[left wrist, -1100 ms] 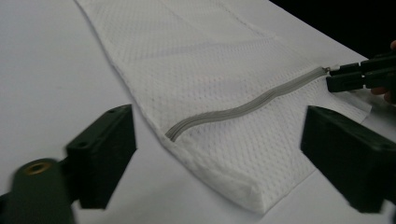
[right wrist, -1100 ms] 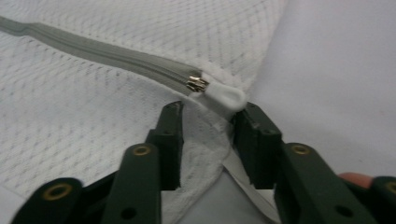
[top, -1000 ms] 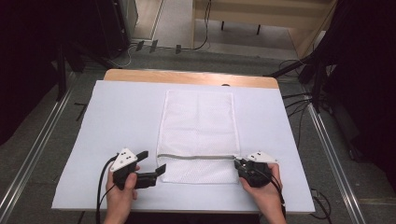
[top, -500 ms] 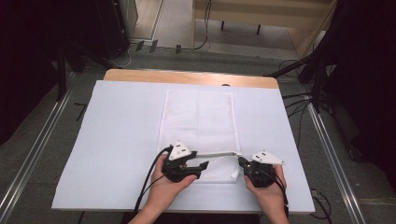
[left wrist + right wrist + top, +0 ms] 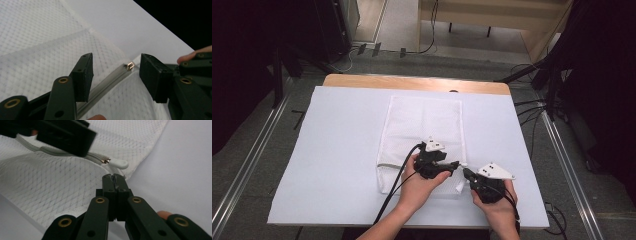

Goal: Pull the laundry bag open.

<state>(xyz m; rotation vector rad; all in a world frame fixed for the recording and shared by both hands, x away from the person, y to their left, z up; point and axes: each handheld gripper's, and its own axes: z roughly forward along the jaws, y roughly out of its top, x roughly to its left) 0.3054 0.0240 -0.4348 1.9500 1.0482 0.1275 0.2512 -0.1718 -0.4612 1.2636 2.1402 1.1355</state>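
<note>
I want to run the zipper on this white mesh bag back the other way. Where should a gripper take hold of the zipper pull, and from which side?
Probably grip the white tab of the zipper pull, pads on its flat faces. It sticks out past the zipper's end toward the bag's corner, free of the mesh, so come in from that corner side, along the zipper line. The left gripper already straddles it, jaws apart.

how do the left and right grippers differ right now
The left gripper has its jaws apart, straddling the zipper of the white mesh bag; the right gripper is shut, pinching the bag's edge. The left sits over the bag, the right beside it. Both are black.
</note>
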